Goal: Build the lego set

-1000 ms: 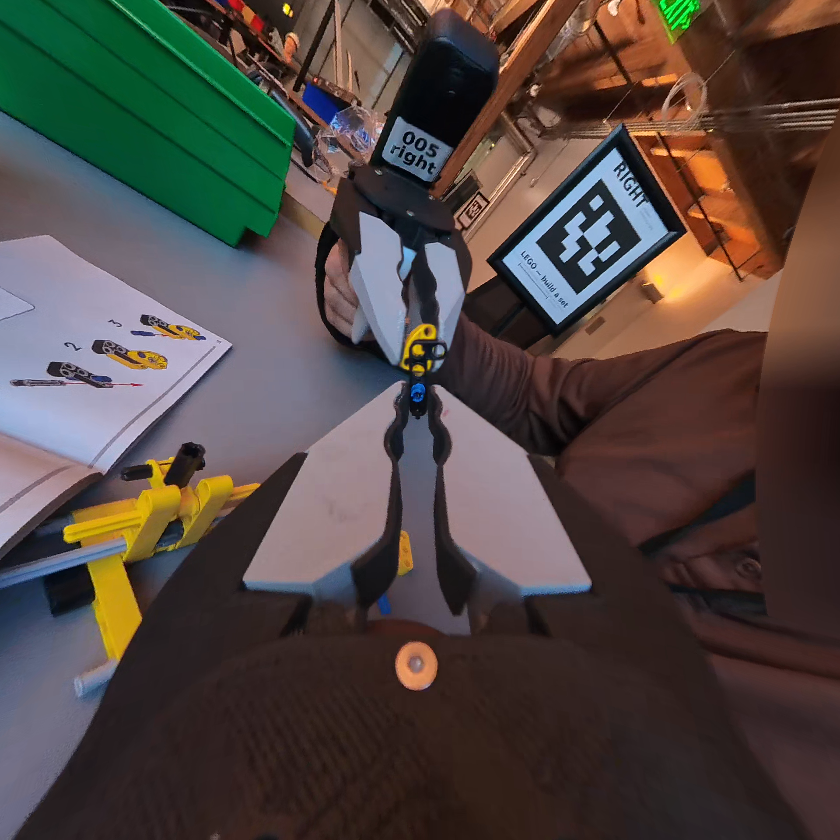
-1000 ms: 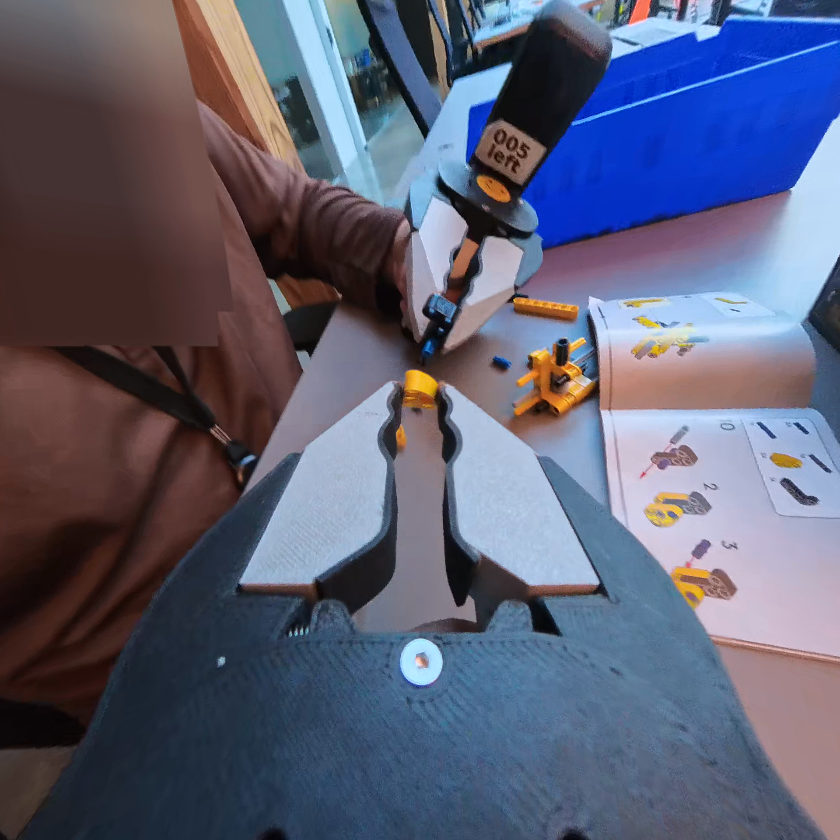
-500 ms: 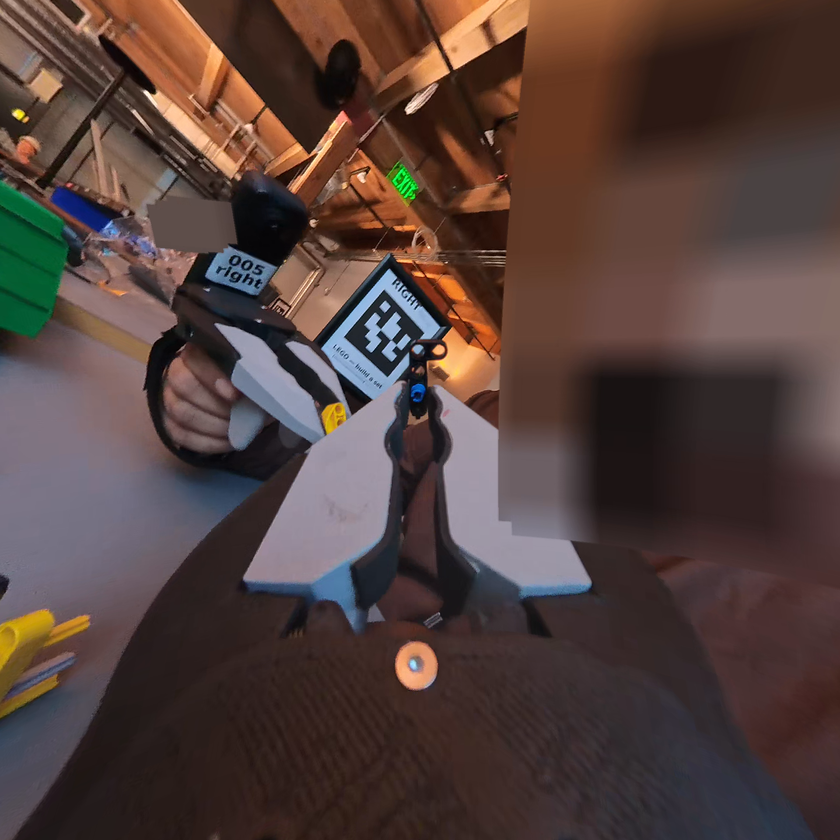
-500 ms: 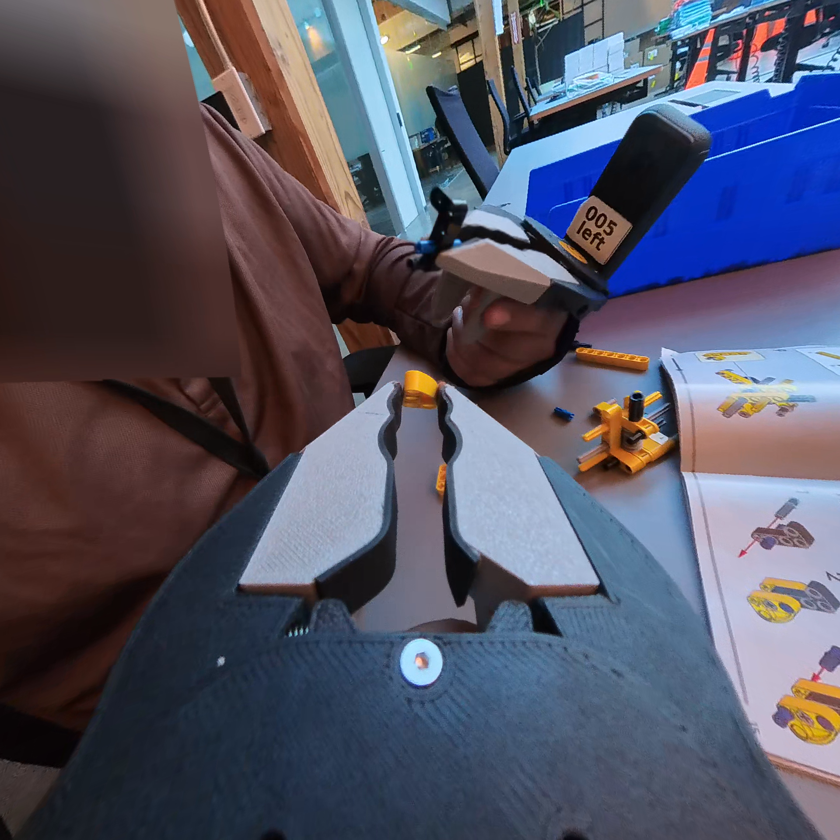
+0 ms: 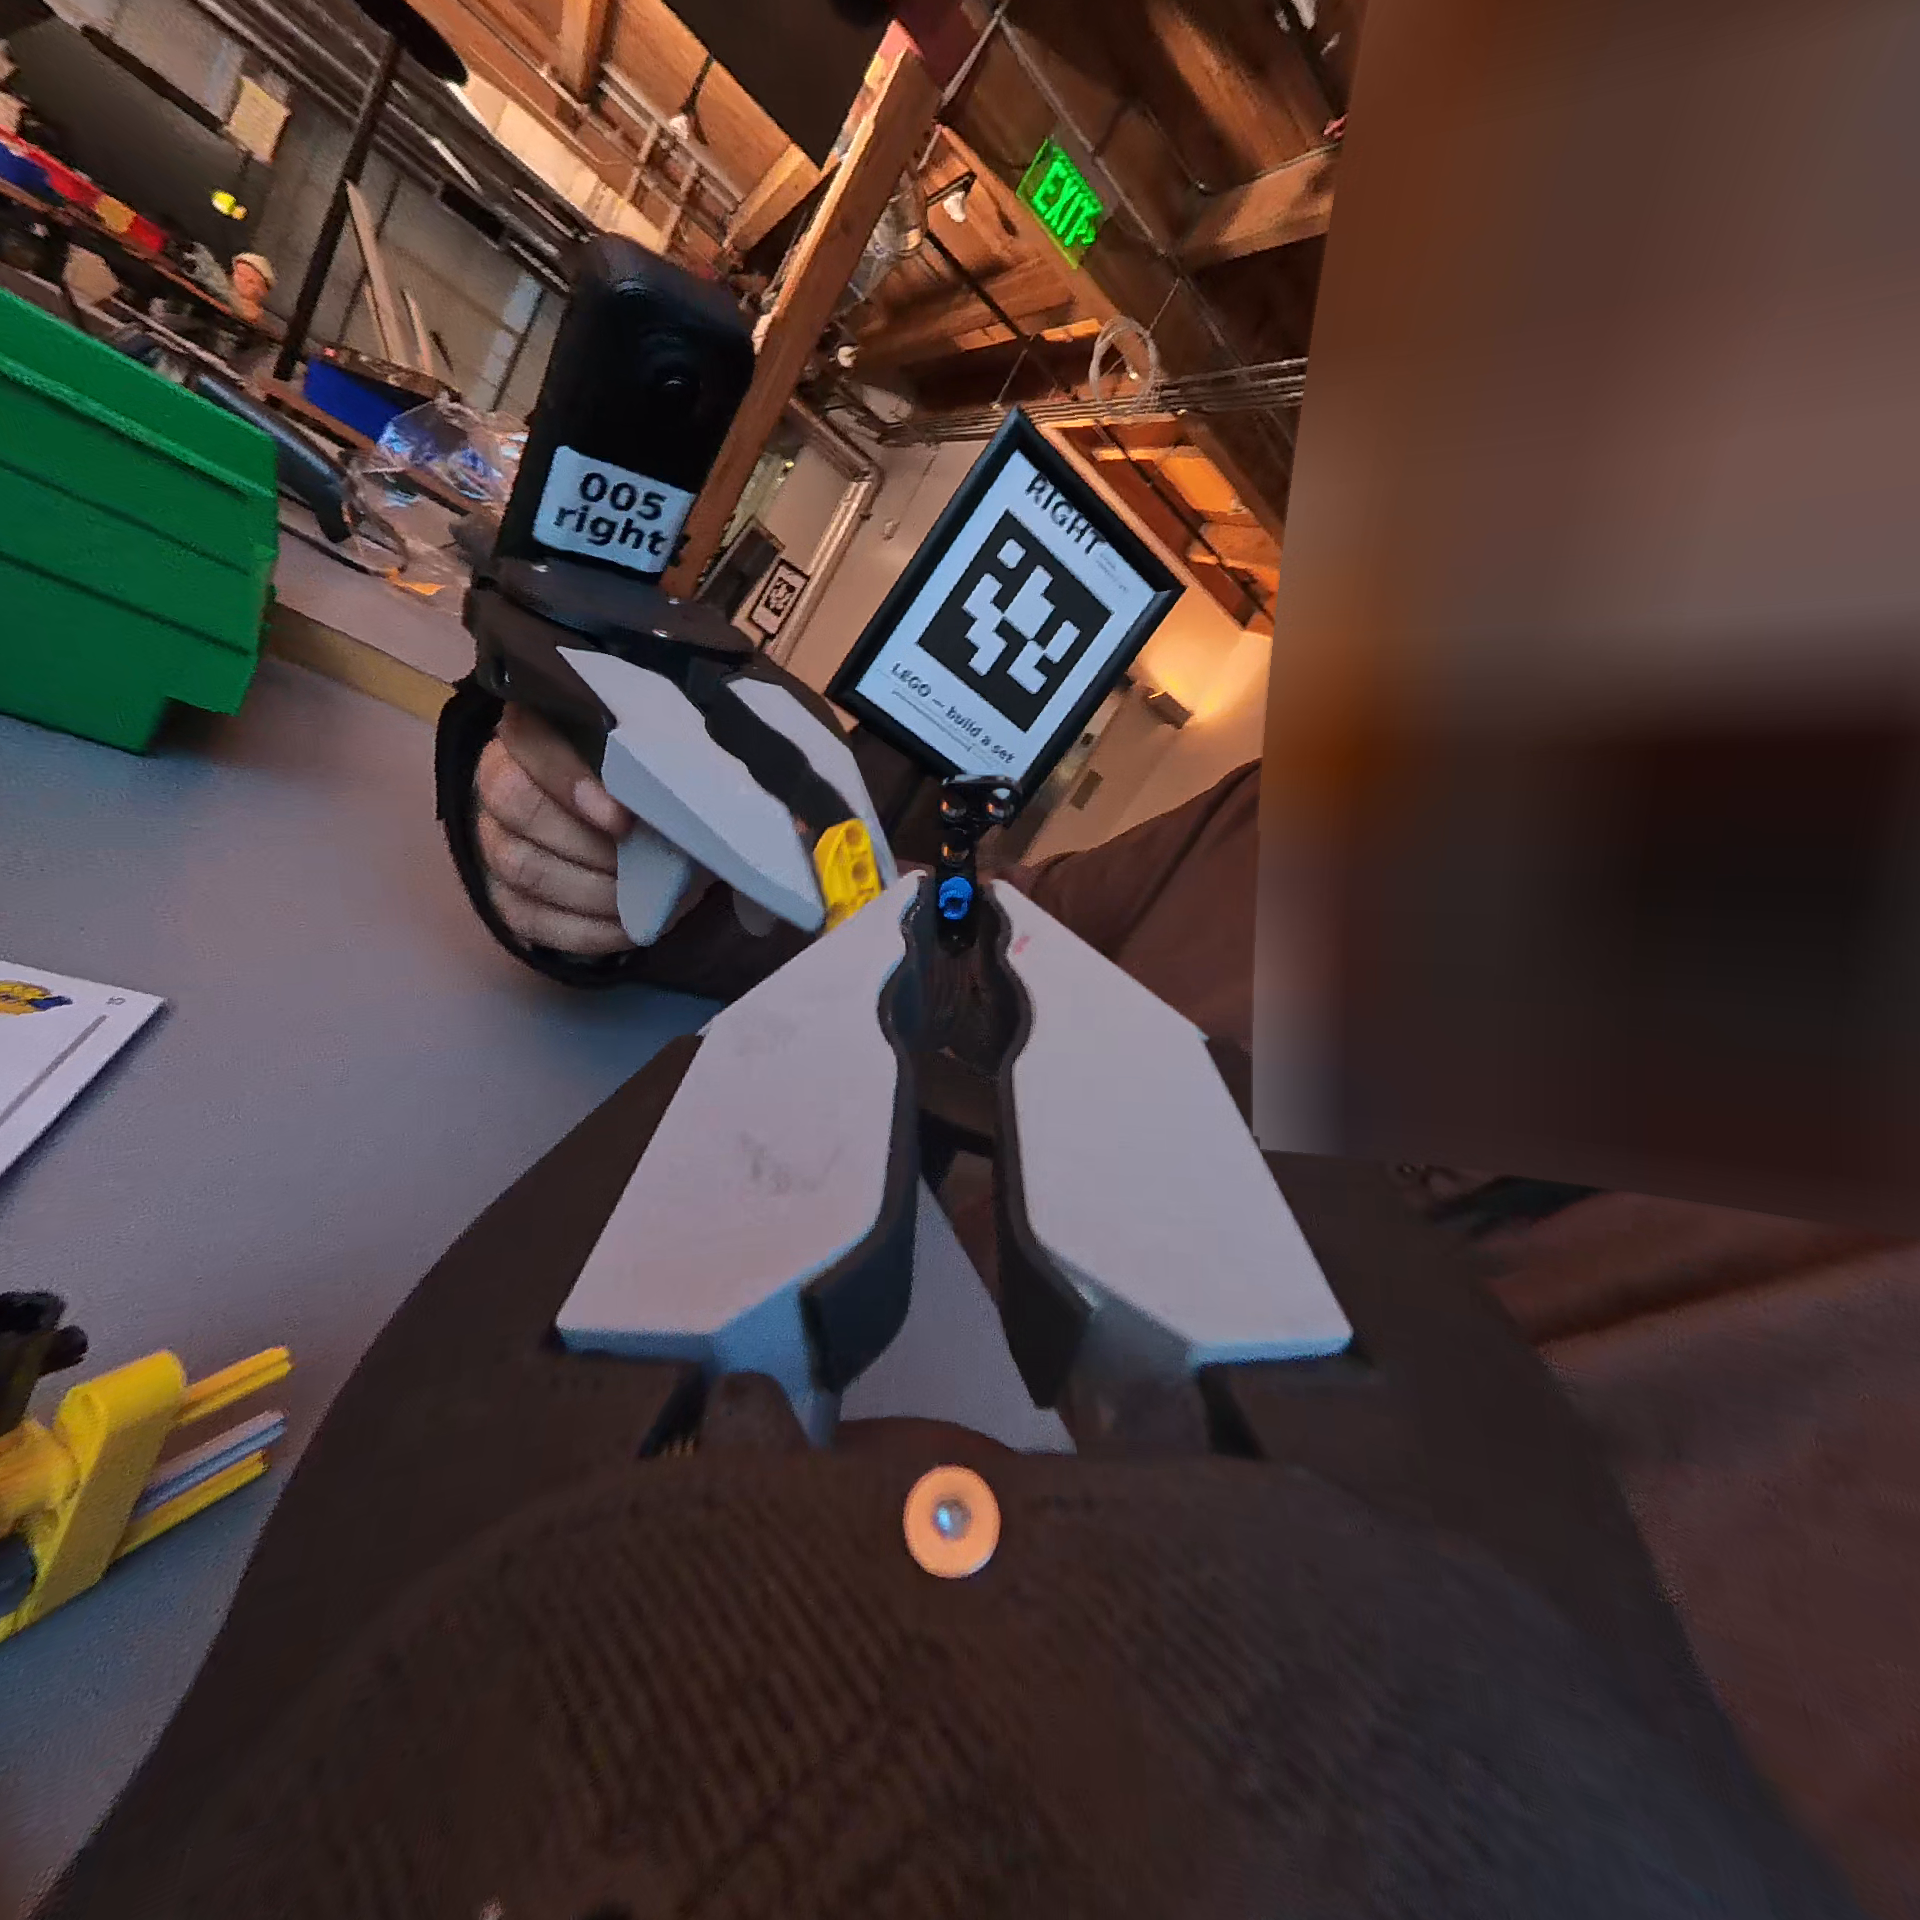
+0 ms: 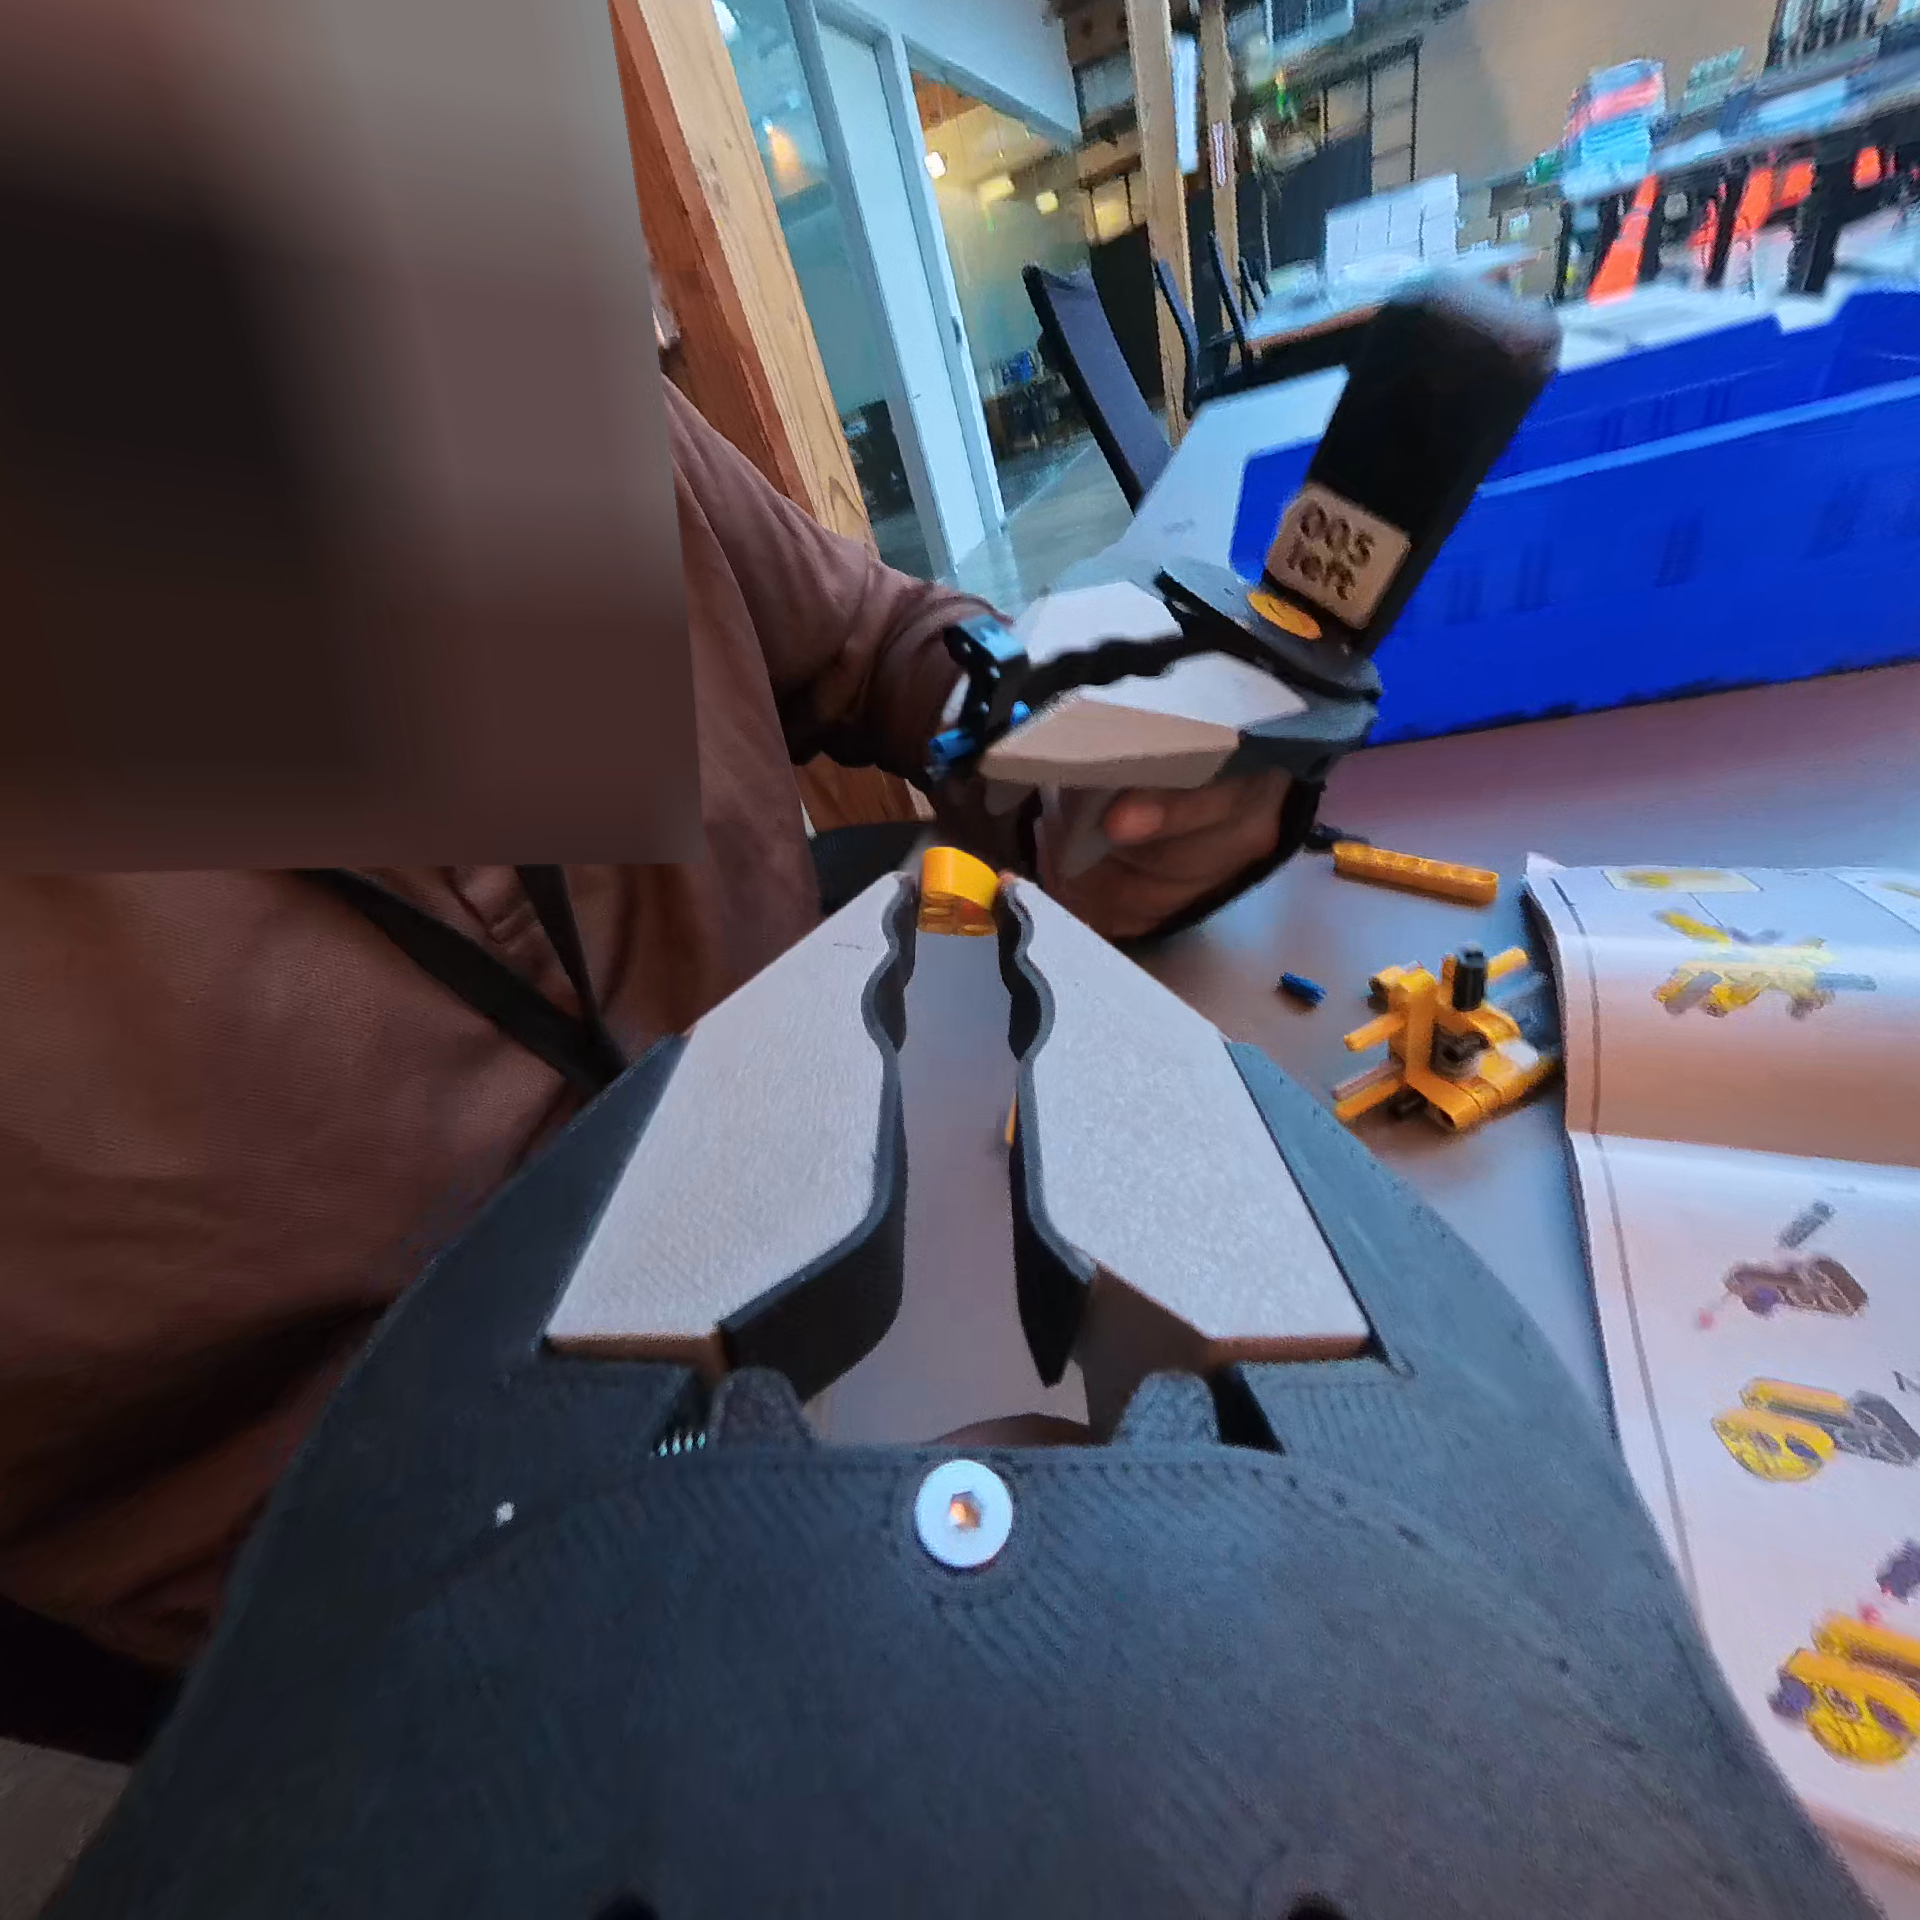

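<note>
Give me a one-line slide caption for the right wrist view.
Right tongs grip a yellow piece; left tongs hold a black-and-blue piece.

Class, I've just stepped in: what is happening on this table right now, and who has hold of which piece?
A person holds a gripper in each hand above a grey table. The left gripper is shut on a black piece with a blue pin; the right gripper is shut on a yellow piece. The two pieces are close but not joined. A partly built yellow assembly, a loose yellow beam and an open instruction booklet lie on the table.

A workshop — exposed timber beams, storage bins, cluttered workbenches behind.
</note>
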Demonstrator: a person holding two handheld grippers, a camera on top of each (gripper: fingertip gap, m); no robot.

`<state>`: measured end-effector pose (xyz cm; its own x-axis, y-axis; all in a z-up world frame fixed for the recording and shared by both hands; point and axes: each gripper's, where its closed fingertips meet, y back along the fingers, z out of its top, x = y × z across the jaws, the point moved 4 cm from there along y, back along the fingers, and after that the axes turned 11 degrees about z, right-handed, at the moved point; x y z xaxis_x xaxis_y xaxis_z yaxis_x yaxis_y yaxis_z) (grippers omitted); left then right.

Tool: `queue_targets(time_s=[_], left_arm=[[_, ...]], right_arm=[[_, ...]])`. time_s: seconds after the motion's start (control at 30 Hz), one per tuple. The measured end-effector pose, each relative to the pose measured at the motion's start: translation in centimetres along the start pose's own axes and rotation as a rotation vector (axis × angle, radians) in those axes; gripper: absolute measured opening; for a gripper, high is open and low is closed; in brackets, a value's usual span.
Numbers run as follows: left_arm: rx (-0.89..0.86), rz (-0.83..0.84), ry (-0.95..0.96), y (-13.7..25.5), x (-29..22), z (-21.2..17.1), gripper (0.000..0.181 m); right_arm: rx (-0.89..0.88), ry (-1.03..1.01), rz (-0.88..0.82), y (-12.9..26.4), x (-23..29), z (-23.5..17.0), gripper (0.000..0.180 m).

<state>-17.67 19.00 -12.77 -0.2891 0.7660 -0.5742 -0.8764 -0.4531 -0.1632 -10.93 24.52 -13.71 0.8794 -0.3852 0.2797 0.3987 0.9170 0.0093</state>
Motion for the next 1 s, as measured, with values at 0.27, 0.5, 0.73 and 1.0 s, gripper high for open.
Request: queue_targets(time_s=[0.27, 0.5, 0.73, 1.0], left_arm=[[0.111, 0.345, -0.055, 0.5, 3.9, -0.6, 0.005], [0.127, 0.428, -0.077, 1.0, 4.7, -0.5, 0.005], [0.142, 0.427, -0.083, 0.9, 4.6, -0.7, 0.005], [0.146, 0.426, -0.080, 0.9, 4.7, -0.8, 0.005]], right_arm=[[0.496, -0.073, -0.381, 1.9, -4.0, -6.3, 0.013], [0.590, -0.093, -0.485, 3.1, -5.1, -7.5, 0.016], [0.650, -0.055, -0.499, 3.6, -4.3, -7.7, 0.024], [0.653, -0.018, -0.465, 3.7, -3.3, -7.9, 0.030]])
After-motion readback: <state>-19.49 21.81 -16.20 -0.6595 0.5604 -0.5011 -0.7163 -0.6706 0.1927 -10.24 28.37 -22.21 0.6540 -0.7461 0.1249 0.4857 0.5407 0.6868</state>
